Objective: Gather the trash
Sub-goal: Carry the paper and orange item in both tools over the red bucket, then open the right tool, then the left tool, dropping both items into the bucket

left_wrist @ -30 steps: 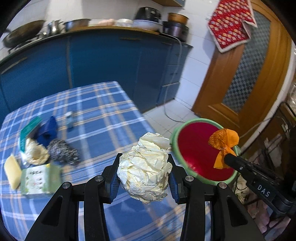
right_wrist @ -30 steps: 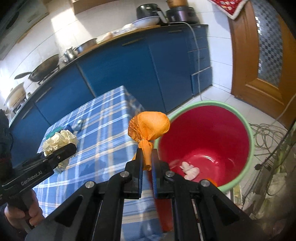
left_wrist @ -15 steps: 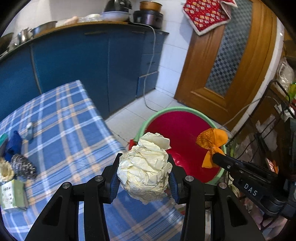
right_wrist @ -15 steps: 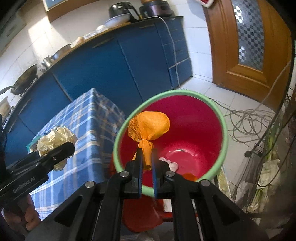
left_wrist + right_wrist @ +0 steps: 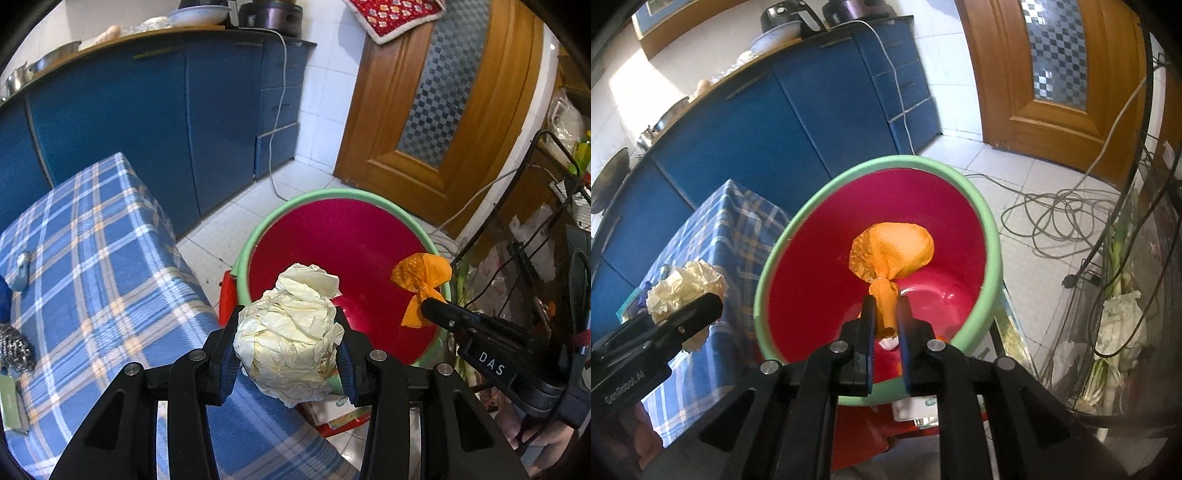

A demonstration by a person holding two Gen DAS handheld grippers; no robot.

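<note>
A crumpled cream paper ball (image 5: 295, 343) is clamped in my left gripper (image 5: 288, 317), which hangs over the table corner just short of the bin. The bin (image 5: 332, 194) is red inside with a green rim and stands on the floor beside the table. In the right wrist view my right gripper (image 5: 886, 310) hangs over the bin (image 5: 897, 159) mouth. Its jaws are opening, with the twisted tail of an orange wrapper (image 5: 894, 251) still upright between the pads. That orange wrapper (image 5: 421, 273) also shows in the left wrist view, above the bin's right rim.
A table with a blue plaid cloth (image 5: 92, 258) lies left of the bin, with a steel scourer (image 5: 13, 347) at its edge. Blue cabinets (image 5: 147, 129) and a wooden door (image 5: 443, 129) stand behind. Cables (image 5: 1063, 206) trail on the floor. A wire rack (image 5: 1126, 295) is at the right.
Both grippers have swung away from the table toward the bin and sunk lower. The right one now hangs over the bin's mouth, and its jaws have parted slightly around the wrapper's tail.
</note>
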